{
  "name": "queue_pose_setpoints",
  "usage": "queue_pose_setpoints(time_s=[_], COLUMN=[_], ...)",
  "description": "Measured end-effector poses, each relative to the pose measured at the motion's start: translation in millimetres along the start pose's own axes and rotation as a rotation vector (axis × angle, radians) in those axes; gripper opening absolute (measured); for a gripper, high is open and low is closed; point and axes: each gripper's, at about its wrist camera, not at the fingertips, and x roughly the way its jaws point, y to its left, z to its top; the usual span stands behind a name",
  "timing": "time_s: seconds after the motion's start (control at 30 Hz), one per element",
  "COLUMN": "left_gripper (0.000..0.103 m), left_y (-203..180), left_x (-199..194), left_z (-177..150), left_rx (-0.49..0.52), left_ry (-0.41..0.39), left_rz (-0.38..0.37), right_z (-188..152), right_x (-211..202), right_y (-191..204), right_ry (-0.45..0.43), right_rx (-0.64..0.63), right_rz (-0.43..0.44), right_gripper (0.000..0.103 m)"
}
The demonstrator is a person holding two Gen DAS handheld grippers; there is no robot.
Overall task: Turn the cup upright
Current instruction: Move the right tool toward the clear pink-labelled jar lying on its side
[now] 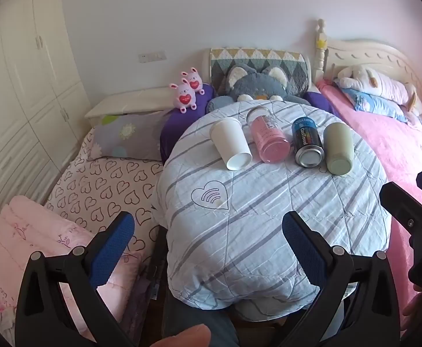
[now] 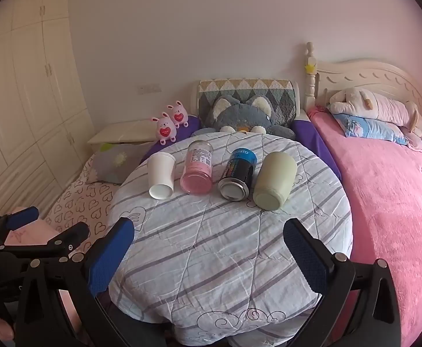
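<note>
A quilt point(image 2: 211, 245) covered the round table in a bedroom. Ahead of both grippers, four containers lay on their sides in a row, bases toward the tools. The cup point(image 1: 230, 146), leftmost, was well beyond the left gripper point(image 1: 208, 237). The right gripper point(image 2: 209, 244) also hung spread wide and empty, probably ready for the approach.

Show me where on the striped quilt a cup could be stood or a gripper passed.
Free: the broad near stretch of striped quilt between the open right gripper and the row. Crowded: white cup, pink bottle, black can, green cup lie nearly touching.
</note>
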Motion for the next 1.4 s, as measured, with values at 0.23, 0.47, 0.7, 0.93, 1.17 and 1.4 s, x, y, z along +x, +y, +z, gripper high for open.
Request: queue_pose_setpoints(time_s=[0.23,0.47,0.7,0.93,1.17,1.4], left_gripper=[0.103,0.103,0.103,0.103,0.103,0.103], left_y=[0,0,0,3,12,12], left_x=[0,0,0,5,11,23], left_z=[0,0,0,1,3,3], left_rx=[-0.002,-0.001,-0.001,0.0,-0.006,-0.01], left_ry=[0.001,0.003,0.005,0.007,0.012,0.02], left_rz=[-0.001,-0.001,0.0,0.002,0.003,0.012], right_z=[0,1,0,-1,-1,1], right_x=[1,2,9,12,17,30], right_y=[1,-1,4,3,2,4], right_ry=[0.005,0.01,0.017,0.032,0.043,0.064], right_rx=[0.005,0.008,0.005,0.005,0.003,0.002], right_rz=[0.001,0.006,0.01,0.012,0.012,0.011], right_gripper=[0.103,0.103,0.103,0.103,0.103,0.103])
